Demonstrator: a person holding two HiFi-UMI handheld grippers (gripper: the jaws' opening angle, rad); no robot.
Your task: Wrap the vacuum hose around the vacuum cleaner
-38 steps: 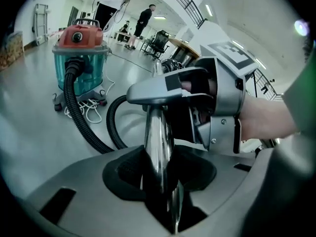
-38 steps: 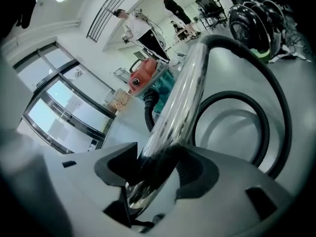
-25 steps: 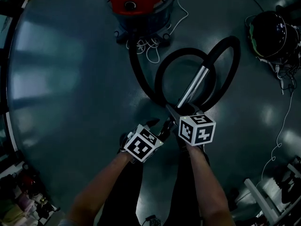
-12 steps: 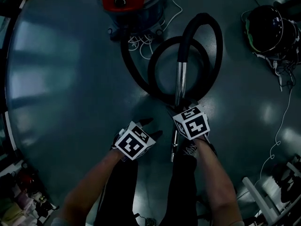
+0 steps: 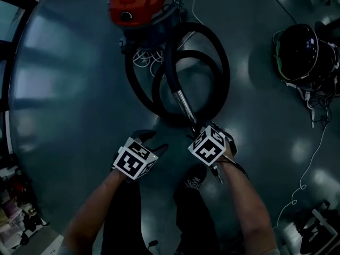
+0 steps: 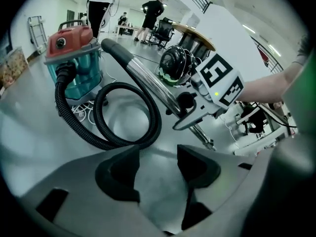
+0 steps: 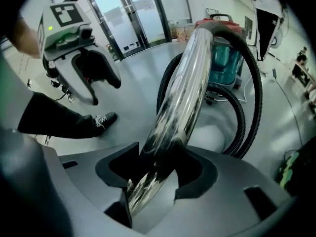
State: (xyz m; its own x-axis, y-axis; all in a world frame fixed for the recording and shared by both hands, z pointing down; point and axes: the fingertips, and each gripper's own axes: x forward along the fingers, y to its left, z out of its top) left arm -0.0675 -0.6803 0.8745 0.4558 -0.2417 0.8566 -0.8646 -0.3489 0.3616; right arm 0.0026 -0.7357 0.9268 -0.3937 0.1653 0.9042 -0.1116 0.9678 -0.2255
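Grips the shiny tube (image 7: 182, 93) in the right gripper (image 7: 157, 169), both pads pressed on it. Holds it up off the floor (image 5: 64, 89) and tilted, low end near, high end far.

Shows the left gripper (image 6: 158, 159) wide, with only bare floor between its pads. Hangs just left of the right gripper, close by but not touching it or the tube.

Far off and a bit left, a vacuum (image 5: 141, 4) with a red top and a blue-green tub.

Black hose (image 5: 227, 73) out of the near side of the vacuum, down to the floor, round in big loops between the vacuum and the grippers, then up to the far end of the tube. Not yet round the vacuum. Just beside it, on its near right side.

White cord (image 5: 142, 57) in a small heap on the floor, right at the foot of the vacuum, partly under the hose.

Black helmet (image 5: 305, 49) far to the right, well apart from the hose.

Black shoe (image 7: 101, 120) with white laces on the floor, near, below the grippers.
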